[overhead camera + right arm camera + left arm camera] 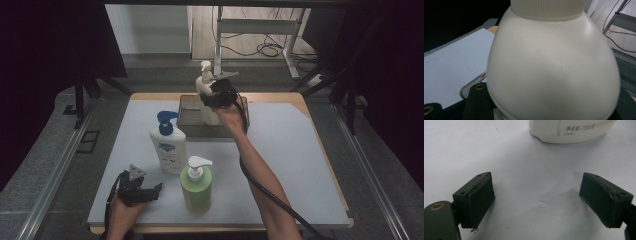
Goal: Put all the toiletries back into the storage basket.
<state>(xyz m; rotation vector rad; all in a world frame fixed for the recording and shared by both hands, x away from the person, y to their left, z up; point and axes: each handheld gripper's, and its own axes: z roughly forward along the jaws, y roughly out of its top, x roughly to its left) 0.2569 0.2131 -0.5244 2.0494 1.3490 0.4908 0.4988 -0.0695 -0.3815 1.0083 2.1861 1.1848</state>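
Observation:
My right gripper (214,98) is shut on a cream pump bottle (203,86) and holds it upright over a clear bin (186,119) at the back of the table. In the right gripper view the cream bottle (551,70) bulges close up, its sides hiding the black jaws. My left gripper (150,192) rests at the front left on the table and stands open; in its own view the left gripper (537,202) has nothing between its pads. A white bottle with a blue pump (168,147) stands just ahead of it, its base (571,131) in the left gripper view.
A green bottle with a white pump (196,187) stands at the front centre, right of the left gripper. The pale table top (290,160) has free room on its right half. The bin's rim (471,85) lies under the held bottle.

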